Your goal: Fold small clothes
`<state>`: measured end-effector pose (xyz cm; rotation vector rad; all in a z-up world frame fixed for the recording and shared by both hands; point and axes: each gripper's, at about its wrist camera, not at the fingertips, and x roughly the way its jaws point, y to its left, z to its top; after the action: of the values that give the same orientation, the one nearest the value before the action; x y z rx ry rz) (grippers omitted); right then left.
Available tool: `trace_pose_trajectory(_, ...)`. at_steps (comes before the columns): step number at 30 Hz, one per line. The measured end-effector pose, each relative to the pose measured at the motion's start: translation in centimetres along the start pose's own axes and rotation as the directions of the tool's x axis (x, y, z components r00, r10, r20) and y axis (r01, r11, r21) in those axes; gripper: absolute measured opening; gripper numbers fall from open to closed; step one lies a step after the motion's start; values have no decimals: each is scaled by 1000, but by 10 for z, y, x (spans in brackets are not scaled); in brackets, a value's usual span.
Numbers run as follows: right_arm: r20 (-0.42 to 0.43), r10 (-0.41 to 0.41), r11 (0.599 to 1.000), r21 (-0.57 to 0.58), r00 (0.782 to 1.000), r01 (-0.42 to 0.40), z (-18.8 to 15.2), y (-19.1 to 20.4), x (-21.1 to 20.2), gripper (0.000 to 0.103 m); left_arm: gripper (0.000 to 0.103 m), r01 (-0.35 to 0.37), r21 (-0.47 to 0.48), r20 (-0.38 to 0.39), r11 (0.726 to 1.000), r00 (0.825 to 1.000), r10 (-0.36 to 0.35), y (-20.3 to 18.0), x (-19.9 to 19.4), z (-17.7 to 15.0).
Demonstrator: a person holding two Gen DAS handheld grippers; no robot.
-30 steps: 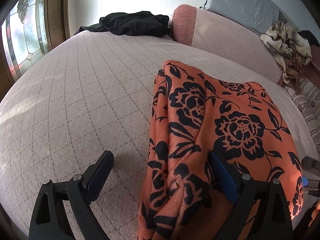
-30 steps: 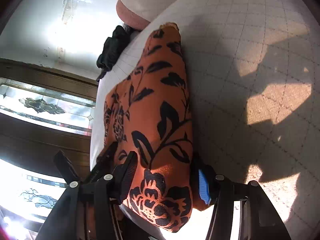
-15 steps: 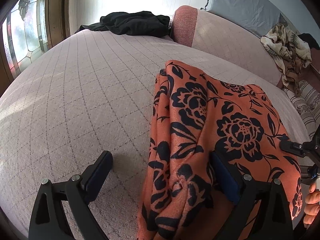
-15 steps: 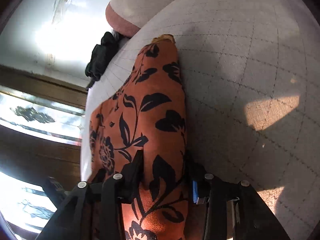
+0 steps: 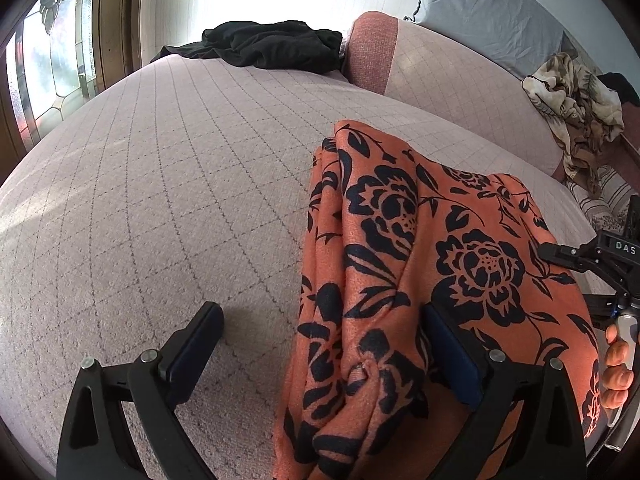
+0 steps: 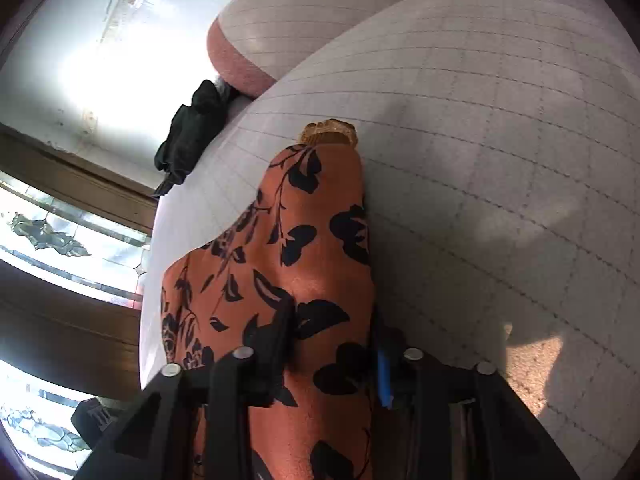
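Orange floral garment folded in layers on the quilted pink bed, near its right edge. Left claw spread wide, left finger on bare cover, right finger against the cloth, gripping nothing. Right claw straddling a fold of the same garment, jaws just widened again, pads close on both sides; whether pressing, cannot tell. Black clothing heaped at the far edge.
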<state>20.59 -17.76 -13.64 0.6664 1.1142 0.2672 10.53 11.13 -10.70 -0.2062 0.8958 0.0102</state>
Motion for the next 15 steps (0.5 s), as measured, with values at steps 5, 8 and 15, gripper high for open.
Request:
trace_pose_trajectory(5,163,-32,992,-111,986,51,-26,25,-63,65,98,53,-50,48,997,998,-51,10,-41,-1)
trace_pose_trajectory(8,118,79,970,-238,990,-49,-55,57,-86,70,98,62,-47,74,997,996,-58,17,-66,-13)
trace_pose_trajectory(15,-81,94,948,-296,992,-114,-102,69,-34,82,66,142,-164,-26,976,989,-148,43,-66,-22)
